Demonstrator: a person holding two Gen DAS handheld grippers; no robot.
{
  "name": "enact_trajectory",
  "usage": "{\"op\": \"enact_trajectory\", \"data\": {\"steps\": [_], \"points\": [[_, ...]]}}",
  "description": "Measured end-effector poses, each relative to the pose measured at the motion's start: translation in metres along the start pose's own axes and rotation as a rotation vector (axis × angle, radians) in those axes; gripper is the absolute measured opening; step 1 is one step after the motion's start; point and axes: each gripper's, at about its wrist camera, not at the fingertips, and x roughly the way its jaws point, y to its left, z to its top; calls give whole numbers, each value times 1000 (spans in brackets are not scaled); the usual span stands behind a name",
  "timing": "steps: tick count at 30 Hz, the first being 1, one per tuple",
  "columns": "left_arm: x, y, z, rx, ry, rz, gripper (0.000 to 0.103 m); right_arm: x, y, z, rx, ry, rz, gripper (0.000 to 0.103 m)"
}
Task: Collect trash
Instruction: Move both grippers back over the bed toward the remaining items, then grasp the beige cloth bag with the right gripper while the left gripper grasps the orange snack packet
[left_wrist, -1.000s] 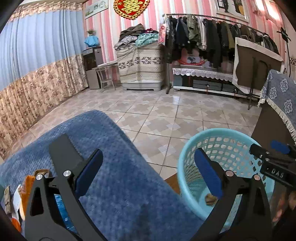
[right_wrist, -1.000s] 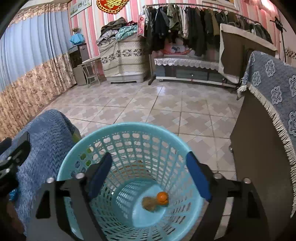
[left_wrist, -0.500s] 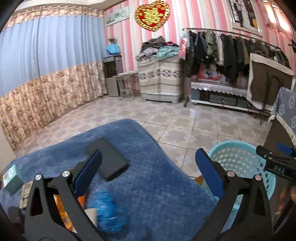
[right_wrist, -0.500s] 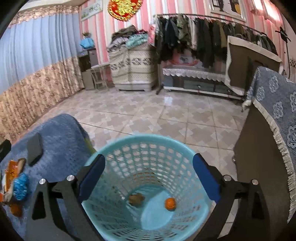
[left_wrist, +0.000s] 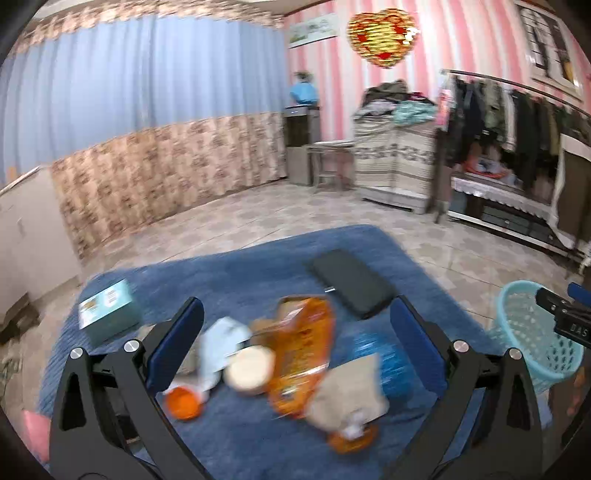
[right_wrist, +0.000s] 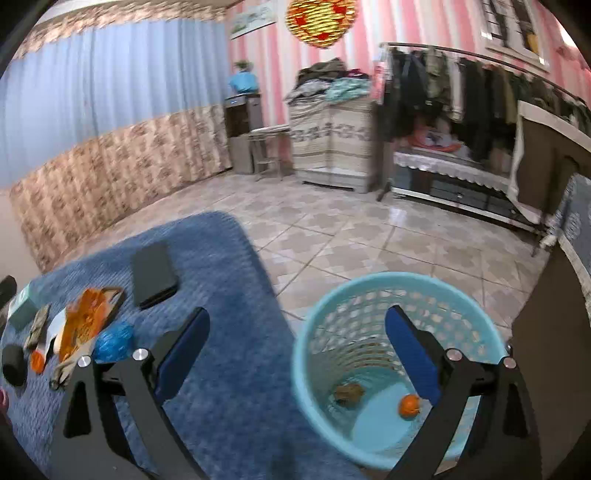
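A heap of trash lies on the blue-covered table (left_wrist: 258, 266): an orange wrapper (left_wrist: 303, 350), a crumpled blue bag (left_wrist: 384, 358), a white round lid (left_wrist: 249, 371), an orange piece (left_wrist: 183, 404) and a tan wrapper (left_wrist: 349, 400). My left gripper (left_wrist: 295, 343) is open and empty, just above the heap. The light blue basket (right_wrist: 369, 295) stands on the floor right of the table, holding an orange piece (right_wrist: 409, 405) and a brown scrap (right_wrist: 349, 392). My right gripper (right_wrist: 297, 349) is open and empty, above the basket's left rim.
A black phone-like slab (left_wrist: 352, 282) and a teal box (left_wrist: 107, 314) lie on the table. A dark cabinet with a blue patterned cloth (right_wrist: 576, 221) stands right of the basket (left_wrist: 532, 332). Tiled floor, a clothes rack (right_wrist: 461, 85) and curtains lie beyond.
My left gripper has swung left from the basket to above the trash heap on the table. My right gripper has drawn back and left, so the basket sits lower right in its view.
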Motion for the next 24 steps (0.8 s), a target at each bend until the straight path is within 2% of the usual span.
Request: {"op": "enact_trajectory", "data": {"steps": [2,7,11,14,21,24], "points": [[-3,27,-8,-18,10,42,98,1,13,-3,-29,10,21,94],[-8,79,-29,-62,40,120,98,-4,42,-8,-46,15,139,94],[-8,108,-53,-99,81,166,98,-2,69,-16,-123,35,163,94],[-6,119,-67,-109,103,181,98,-1,93,-22,-185,43,179,94],[-3,131,-87,-95,129,208,98,-9,152,-33,-295,56,308,94],[-5,139,-94,-101,133,220,98,-9,178,-46,-352,86,334,94]]}}
